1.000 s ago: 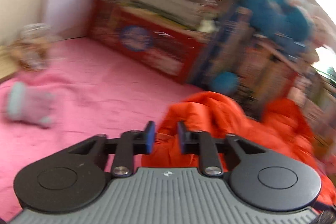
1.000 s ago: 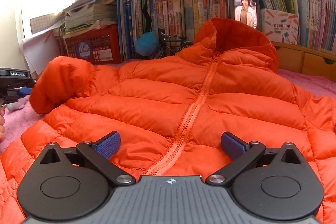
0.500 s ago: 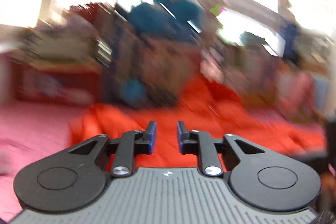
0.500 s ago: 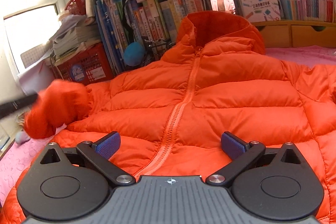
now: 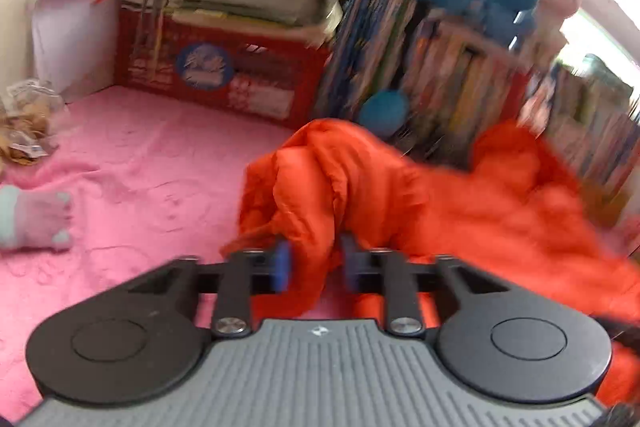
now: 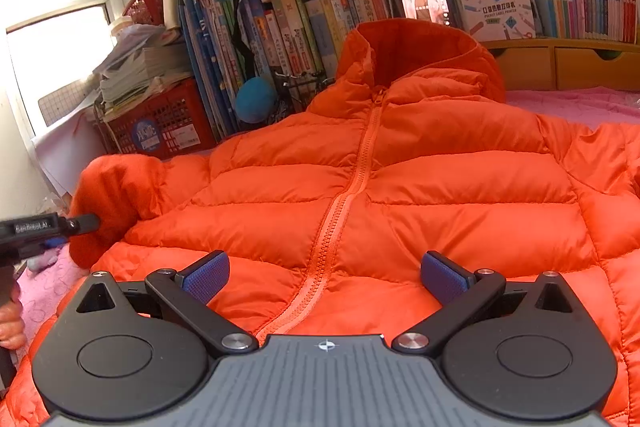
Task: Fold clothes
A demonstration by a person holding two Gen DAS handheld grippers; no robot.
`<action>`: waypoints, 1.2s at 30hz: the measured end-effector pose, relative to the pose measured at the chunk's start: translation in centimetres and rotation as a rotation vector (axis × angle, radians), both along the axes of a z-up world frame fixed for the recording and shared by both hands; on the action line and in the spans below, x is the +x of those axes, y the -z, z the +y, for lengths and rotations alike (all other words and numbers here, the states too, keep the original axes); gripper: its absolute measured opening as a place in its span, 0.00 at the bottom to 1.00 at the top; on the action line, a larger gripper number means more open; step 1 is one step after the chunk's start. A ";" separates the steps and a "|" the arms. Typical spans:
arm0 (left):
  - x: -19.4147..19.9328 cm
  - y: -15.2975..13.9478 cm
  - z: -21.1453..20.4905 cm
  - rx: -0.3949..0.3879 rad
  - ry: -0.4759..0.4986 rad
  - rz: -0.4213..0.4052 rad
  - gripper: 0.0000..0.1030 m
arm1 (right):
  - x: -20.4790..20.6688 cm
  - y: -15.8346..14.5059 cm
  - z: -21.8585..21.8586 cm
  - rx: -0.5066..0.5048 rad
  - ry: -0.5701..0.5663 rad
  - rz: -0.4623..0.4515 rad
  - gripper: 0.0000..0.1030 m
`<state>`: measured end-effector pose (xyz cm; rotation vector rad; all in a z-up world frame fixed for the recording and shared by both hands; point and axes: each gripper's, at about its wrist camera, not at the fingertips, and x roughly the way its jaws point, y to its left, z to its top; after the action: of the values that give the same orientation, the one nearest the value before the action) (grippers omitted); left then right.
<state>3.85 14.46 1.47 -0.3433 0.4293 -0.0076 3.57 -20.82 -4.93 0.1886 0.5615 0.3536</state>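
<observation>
Orange puffer jkt, zipped, face-up

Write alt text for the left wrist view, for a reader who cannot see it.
The left claw is closed on a bunched sleeve of an orange puffer jacket lying on a pink blanket. Behind stand a red crate under stacked papers and a blurred row of books; a small plush toy lies at left.

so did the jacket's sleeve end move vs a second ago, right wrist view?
Yes. The sleeve end, pinched by the left gripper, was level with the red crate's base; now it hangs lower and slightly right of it.
</observation>
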 end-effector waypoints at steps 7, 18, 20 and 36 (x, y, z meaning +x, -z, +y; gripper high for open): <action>-2.7 -5.3 -4.3 0.061 0.284 -0.212 0.10 | -3.3 -1.6 2.0 -0.107 -0.081 -0.208 1.00; -2.5 -3.1 -0.5 0.084 0.027 -0.057 0.87 | -4.1 -2.2 4.1 -0.176 -0.183 -0.265 1.00; -1.3 -1.3 0.7 0.022 0.026 0.025 0.93 | -3.8 -2.0 4.2 -0.181 -0.181 -0.246 1.00; -3.0 -4.4 -4.4 0.142 0.238 -0.170 0.08 | -3.1 -1.3 3.2 -0.110 -0.178 -0.188 1.00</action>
<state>0.90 10.06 5.87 -0.1488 0.2985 -0.2362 0.49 -17.66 -3.62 -0.0013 0.4113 0.5059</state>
